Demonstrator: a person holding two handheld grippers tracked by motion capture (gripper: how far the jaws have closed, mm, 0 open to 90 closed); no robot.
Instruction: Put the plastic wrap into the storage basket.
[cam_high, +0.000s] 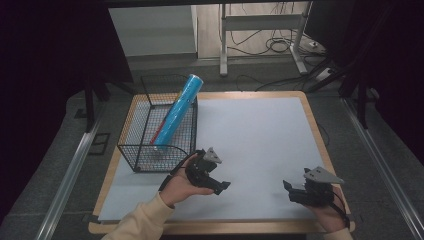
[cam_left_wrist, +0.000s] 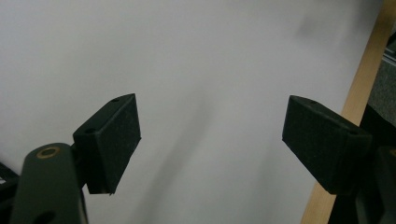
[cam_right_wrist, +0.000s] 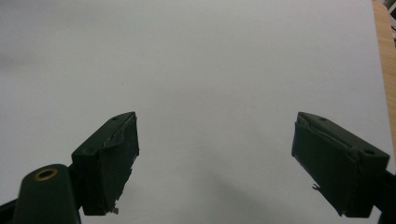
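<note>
The wooden table (cam_high: 311, 122) was covered with a white sheet (cam_high: 255, 150), and a black wire basket (cam_high: 131, 131) stood on its left part. A blue roll (cam_high: 177, 111) leaned inside the basket, its upper end rising above the rim, so the placing seemed already done. The left gripper (cam_high: 221, 186) hovered just beside the basket, its jaws apart and holding nothing. The right gripper (cam_high: 288, 189) rested near the front right edge, its jaws also apart and empty. Little seemed left except to bring the hands to rest.
</note>
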